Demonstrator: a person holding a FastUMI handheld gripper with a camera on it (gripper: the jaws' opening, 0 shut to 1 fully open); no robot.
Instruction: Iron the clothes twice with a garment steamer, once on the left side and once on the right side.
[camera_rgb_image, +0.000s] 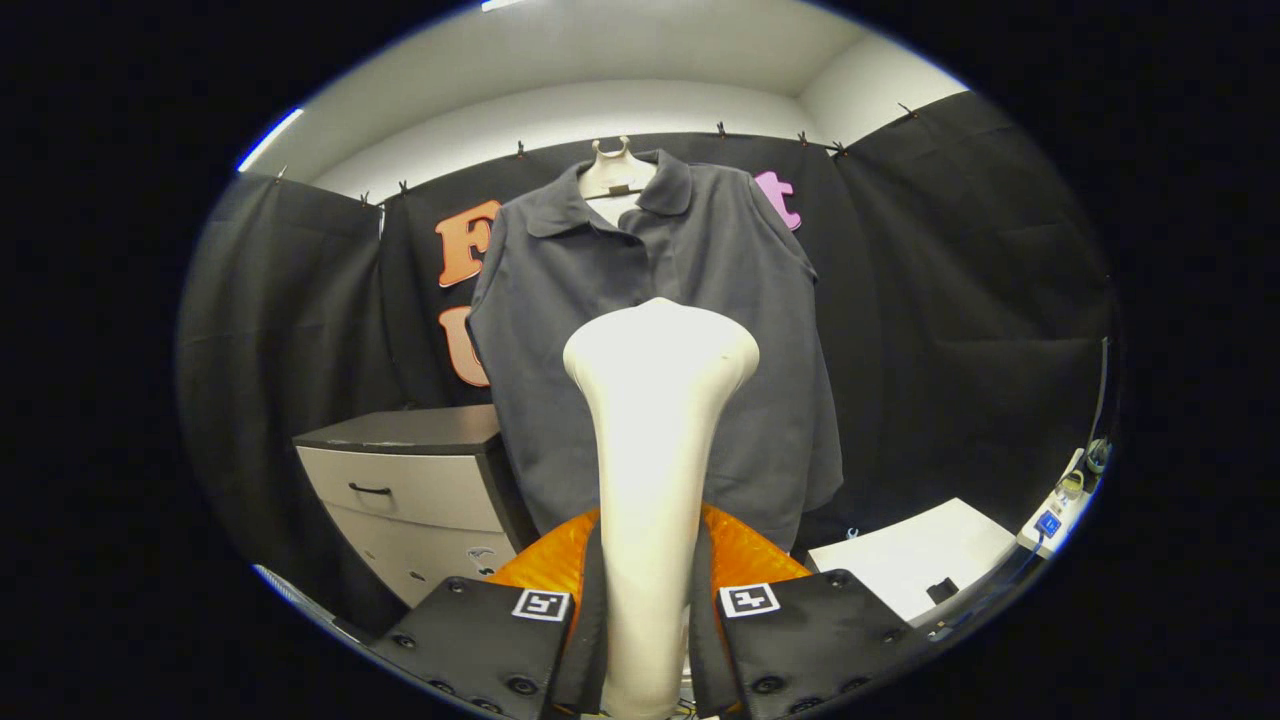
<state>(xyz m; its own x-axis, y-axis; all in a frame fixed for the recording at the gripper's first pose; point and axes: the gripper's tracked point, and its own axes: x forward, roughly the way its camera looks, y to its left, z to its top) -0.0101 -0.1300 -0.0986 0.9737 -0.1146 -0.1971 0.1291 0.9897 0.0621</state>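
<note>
Already the gripper (648, 610) clamped the rigid steamer (655, 420) by its handle; the hanging shirt (600, 300) looked soft, likely yielding.

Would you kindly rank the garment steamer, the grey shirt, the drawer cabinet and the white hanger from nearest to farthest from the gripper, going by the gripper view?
1. Garment steamer: clamped between the fingers of the gripper.
2. Drawer cabinet: beyond the fingers, to the left, low.
3. Grey shirt: hanging straight ahead, behind the steamer head. The cabinet and the shirt's hem are close to call.
4. White hanger: at the shirt's collar, highest up.
</note>
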